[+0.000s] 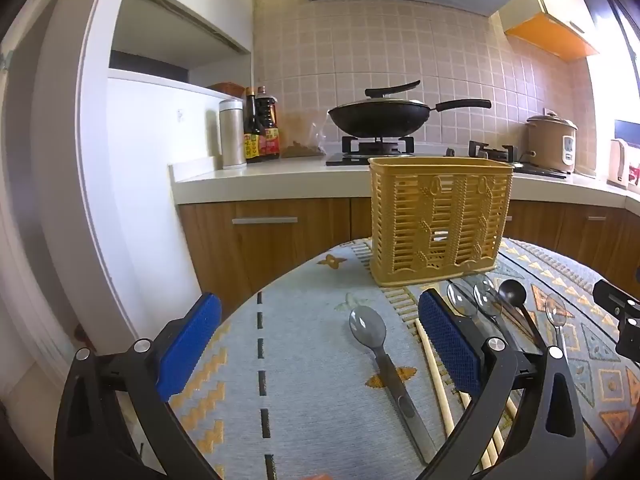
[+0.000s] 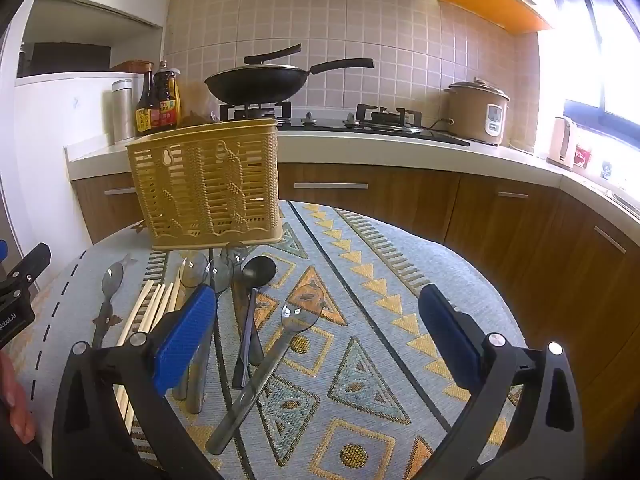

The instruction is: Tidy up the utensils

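A yellow slatted utensil basket (image 1: 438,220) (image 2: 208,184) stands upright at the far side of the patterned table. In front of it lie several clear grey plastic spoons, a black spoon (image 2: 250,308) and pale wooden chopsticks (image 2: 150,310). My left gripper (image 1: 320,344) is open above the table, with one grey spoon (image 1: 384,364) lying between its blue pads, untouched. My right gripper (image 2: 318,336) is open too, hovering over another grey spoon (image 2: 272,360) that lies slantwise on the cloth. Some spoon handles are hidden behind the right gripper's left finger.
The table wears a blue and orange patterned cloth (image 2: 380,360). Behind it runs a kitchen counter (image 2: 360,140) with a black wok (image 2: 260,84) on the hob, sauce bottles (image 2: 158,100), a steel canister and a rice cooker (image 2: 478,112). A hand (image 2: 14,396) shows at the left edge.
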`<move>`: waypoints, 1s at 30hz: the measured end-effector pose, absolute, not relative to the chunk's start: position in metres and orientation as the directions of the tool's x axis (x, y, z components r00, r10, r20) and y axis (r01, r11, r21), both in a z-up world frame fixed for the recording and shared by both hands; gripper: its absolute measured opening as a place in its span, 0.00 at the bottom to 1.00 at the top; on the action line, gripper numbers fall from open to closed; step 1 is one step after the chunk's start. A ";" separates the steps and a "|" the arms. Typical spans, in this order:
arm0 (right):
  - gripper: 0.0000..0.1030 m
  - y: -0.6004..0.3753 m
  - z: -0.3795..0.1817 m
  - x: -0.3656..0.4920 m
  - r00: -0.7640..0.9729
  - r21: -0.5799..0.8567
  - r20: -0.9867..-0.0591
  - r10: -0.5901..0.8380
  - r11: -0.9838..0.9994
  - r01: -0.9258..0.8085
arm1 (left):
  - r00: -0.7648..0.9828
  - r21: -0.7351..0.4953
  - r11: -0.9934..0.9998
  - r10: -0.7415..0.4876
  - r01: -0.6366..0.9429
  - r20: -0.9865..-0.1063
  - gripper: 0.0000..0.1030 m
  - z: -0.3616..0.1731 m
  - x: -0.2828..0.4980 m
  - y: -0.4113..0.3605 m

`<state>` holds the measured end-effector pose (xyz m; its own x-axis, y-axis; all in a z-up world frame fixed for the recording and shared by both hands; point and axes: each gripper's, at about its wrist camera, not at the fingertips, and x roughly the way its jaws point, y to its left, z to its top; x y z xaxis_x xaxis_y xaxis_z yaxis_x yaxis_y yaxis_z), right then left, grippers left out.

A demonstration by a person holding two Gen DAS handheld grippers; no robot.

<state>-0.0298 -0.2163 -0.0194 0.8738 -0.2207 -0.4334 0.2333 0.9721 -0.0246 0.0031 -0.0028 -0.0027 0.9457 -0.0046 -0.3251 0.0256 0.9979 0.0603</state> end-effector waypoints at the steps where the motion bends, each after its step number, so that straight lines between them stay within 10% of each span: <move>1: 0.94 -0.216 -0.020 -0.030 0.874 -0.026 -0.433 -0.221 0.972 0.233 | 0.945 0.060 0.998 -0.006 0.027 -0.326 0.93 -0.002 0.003 -0.003; 30: 0.94 -0.215 -0.020 -0.030 0.873 -0.031 -0.435 -0.221 0.972 0.231 | 0.944 0.060 0.998 -0.008 0.029 -0.331 0.93 -0.003 0.004 -0.003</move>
<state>-0.0296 -0.2151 -0.0204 0.8728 -0.2215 -0.4350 0.2313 0.9724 -0.0309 0.0038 -0.0027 -0.0033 0.9437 -0.0077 -0.3307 0.0294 0.9977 0.0604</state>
